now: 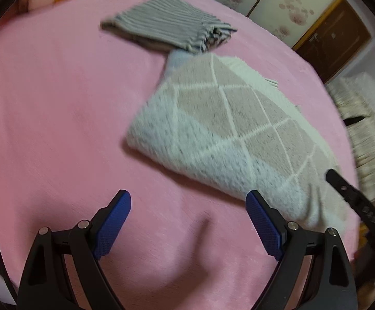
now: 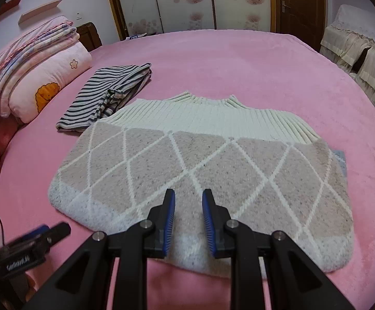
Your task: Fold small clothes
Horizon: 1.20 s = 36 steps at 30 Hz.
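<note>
A folded diamond-patterned sweater (image 2: 200, 170) lies on the pink bed (image 2: 252, 59), a folded striped garment (image 2: 107, 95) touching its far-left corner, nearer the pillows (image 2: 42, 82). The right gripper (image 2: 188, 217) hovers over the sweater's near edge, fingers narrowly apart, empty. The left gripper (image 1: 188, 222) has its fingers spread wide, empty.

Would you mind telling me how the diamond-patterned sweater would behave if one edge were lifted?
The sweater would probably droop and unfold, since it is soft knit lying in loose layers. Its thick, fuzzy weave suggests some weight and good grip on the pink blanket, so pushing would likely bunch it rather than slide it.
</note>
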Each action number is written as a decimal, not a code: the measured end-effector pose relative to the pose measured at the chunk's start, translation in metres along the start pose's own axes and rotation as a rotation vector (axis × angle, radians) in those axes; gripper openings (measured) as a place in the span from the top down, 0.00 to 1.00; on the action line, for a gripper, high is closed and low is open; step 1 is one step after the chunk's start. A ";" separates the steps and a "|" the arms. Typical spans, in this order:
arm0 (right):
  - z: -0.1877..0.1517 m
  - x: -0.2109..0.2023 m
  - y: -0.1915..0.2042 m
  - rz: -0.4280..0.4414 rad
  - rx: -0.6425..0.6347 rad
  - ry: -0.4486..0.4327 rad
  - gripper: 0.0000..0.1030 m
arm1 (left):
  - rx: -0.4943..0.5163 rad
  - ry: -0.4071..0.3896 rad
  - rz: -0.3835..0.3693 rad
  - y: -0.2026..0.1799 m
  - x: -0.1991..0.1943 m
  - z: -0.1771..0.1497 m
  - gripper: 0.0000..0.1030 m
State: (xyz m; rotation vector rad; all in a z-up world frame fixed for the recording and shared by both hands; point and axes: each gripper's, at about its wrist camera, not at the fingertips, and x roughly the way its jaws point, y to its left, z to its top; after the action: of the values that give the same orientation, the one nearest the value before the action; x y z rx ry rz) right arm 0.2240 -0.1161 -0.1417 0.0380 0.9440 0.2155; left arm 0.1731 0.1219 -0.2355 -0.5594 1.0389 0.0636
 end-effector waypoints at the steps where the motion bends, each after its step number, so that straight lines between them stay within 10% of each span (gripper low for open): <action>1: 0.001 0.002 0.000 -0.003 0.000 -0.002 0.79 | -0.034 0.010 -0.046 0.005 0.004 -0.001 0.13; 9: 0.001 0.019 0.001 -0.011 0.001 0.004 0.79 | -0.220 -0.010 -0.262 0.028 0.029 -0.001 0.13; 23: -0.001 0.030 -0.003 -0.012 -0.007 -0.007 0.79 | -0.262 -0.087 -0.322 0.012 0.065 0.042 0.14; 36: 0.011 0.041 0.004 -0.020 -0.039 -0.047 0.79 | -0.170 -0.114 -0.190 -0.009 0.062 0.055 0.78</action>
State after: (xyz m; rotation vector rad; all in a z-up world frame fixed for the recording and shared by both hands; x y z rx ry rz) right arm 0.2553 -0.1029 -0.1676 -0.0025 0.8927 0.2135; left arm 0.2523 0.1267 -0.2624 -0.7981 0.8696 0.0158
